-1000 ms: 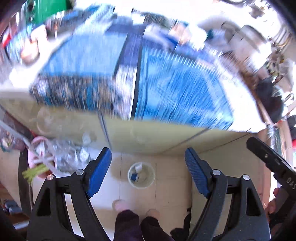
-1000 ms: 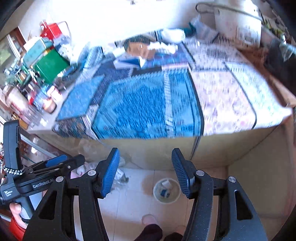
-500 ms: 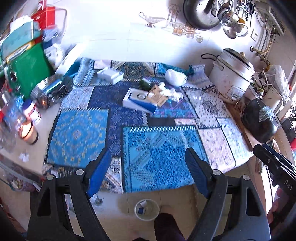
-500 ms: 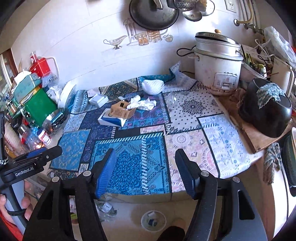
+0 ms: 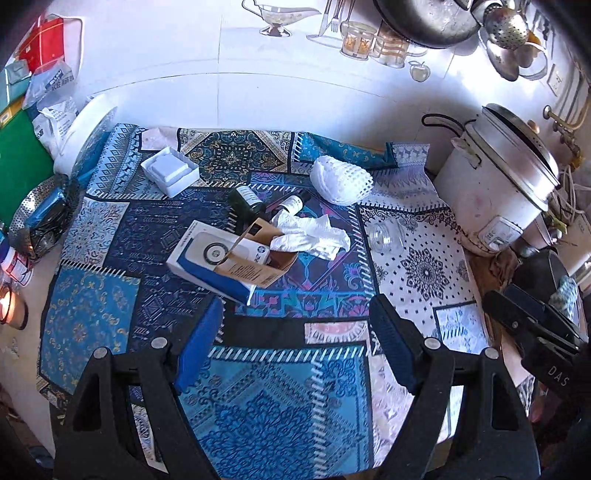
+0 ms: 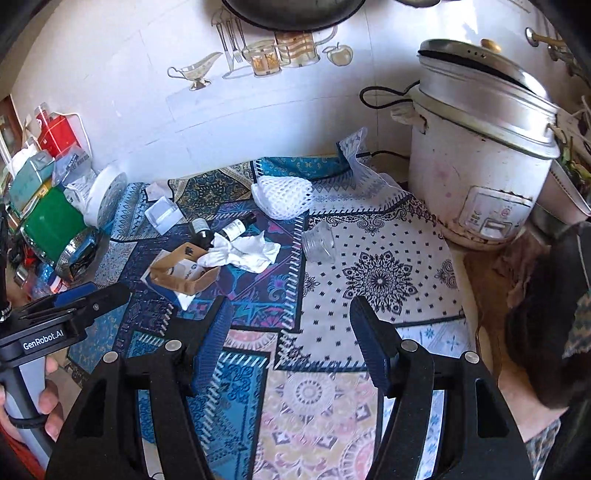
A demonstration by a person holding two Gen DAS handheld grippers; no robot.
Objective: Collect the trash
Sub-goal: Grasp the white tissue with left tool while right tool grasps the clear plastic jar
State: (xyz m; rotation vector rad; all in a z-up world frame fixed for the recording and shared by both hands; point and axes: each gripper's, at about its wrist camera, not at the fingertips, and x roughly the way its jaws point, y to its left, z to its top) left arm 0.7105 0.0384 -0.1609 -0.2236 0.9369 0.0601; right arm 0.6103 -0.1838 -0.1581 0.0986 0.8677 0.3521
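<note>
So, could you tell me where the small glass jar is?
The glass jar lies on its side mid-table in the right wrist view, between the crumpled tissue and the rice cooker.

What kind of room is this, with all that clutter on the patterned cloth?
Most likely a home kitchen. A rice cooker stands plugged in at the back of the cloth-covered table, a dark pan and a ladle hang on the wall, and the wall tiles show painted cutlery and glasses.
</note>
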